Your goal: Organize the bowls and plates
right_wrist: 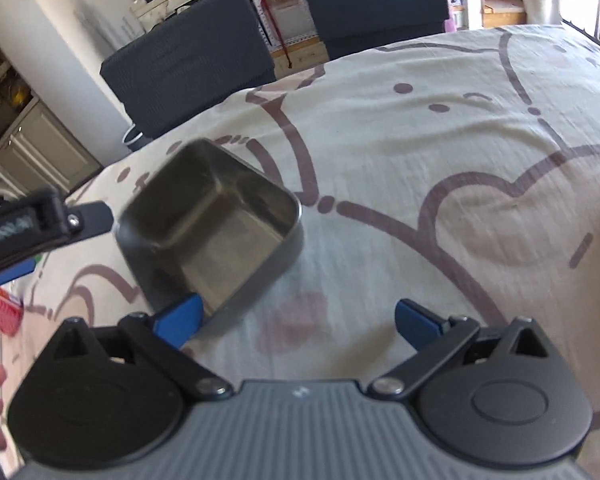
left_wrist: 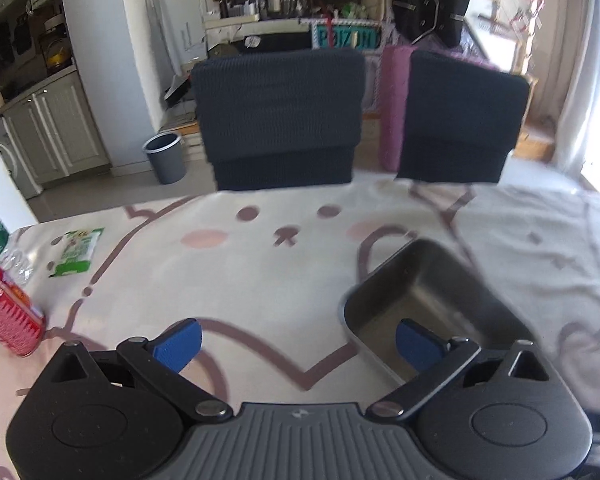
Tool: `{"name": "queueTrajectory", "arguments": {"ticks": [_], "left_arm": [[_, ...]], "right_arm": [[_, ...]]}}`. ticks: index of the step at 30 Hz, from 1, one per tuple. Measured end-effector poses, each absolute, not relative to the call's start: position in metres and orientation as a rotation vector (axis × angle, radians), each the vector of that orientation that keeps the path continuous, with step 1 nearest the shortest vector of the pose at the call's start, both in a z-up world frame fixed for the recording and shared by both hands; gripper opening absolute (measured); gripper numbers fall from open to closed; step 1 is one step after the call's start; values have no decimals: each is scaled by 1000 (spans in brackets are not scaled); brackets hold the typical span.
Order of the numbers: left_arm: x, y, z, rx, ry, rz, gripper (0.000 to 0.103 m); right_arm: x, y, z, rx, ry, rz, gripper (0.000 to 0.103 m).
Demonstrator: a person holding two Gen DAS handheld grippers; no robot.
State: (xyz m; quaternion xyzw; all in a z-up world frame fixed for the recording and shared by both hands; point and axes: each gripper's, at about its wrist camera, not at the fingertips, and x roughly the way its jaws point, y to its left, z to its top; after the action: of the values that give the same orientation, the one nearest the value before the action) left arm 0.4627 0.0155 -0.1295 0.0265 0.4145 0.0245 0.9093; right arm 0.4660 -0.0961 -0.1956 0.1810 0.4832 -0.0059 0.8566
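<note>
While the patterned tablecloth (right_wrist: 440, 152) covers the whole table, the square steel bowl (right_wrist: 216, 216) sits alone on it. Both grippers flank the bowl, released and empty. Judging the grasp, the right gripper (right_wrist: 298, 322) should straddle the bowl's near rim; the left gripper (left_wrist: 298, 340) already has one blue finger (left_wrist: 416, 342) over its near wall.

On my table lies a cream tablecloth (left_wrist: 260, 280) with a brown cartoon face drawn on it. At the near left I see a red drink can (left_wrist: 8, 312) on its side, and a green snack packet (left_wrist: 78, 252) a little farther. Behind the far edge stand two dark chairs (left_wrist: 280, 120). On the floor at far left is a grey waste bin (left_wrist: 166, 156).
</note>
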Motion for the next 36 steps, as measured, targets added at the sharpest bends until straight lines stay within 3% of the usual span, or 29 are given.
{"name": "queueTrajectory", "arguments": {"ticks": [10, 13, 18, 21, 25, 27, 29, 32, 36], "left_arm": [[456, 21, -134, 124, 861, 52, 99], [456, 19, -139, 165, 894, 44, 92], [451, 17, -147, 189, 955, -11, 70], [450, 21, -146, 136, 970, -44, 54], [450, 24, -143, 49, 981, -91, 35], [449, 23, -142, 11, 990, -115, 18], [447, 17, -142, 18, 995, -149, 6], [444, 9, -142, 55, 987, -151, 6], [444, 13, -137, 3, 981, -156, 5]], "right_arm": [[464, -115, -194, 357, 1013, -52, 103], [465, -117, -195, 347, 1003, -57, 103], [468, -121, -196, 347, 996, -47, 99], [468, -121, -194, 350, 988, -9, 87], [470, -113, -189, 335, 957, 66, 57], [471, -110, -187, 329, 955, 83, 49], [471, -108, -186, 332, 950, 114, 34], [473, -103, -184, 324, 947, 146, 16], [474, -99, -183, 314, 953, 156, 5]]}}
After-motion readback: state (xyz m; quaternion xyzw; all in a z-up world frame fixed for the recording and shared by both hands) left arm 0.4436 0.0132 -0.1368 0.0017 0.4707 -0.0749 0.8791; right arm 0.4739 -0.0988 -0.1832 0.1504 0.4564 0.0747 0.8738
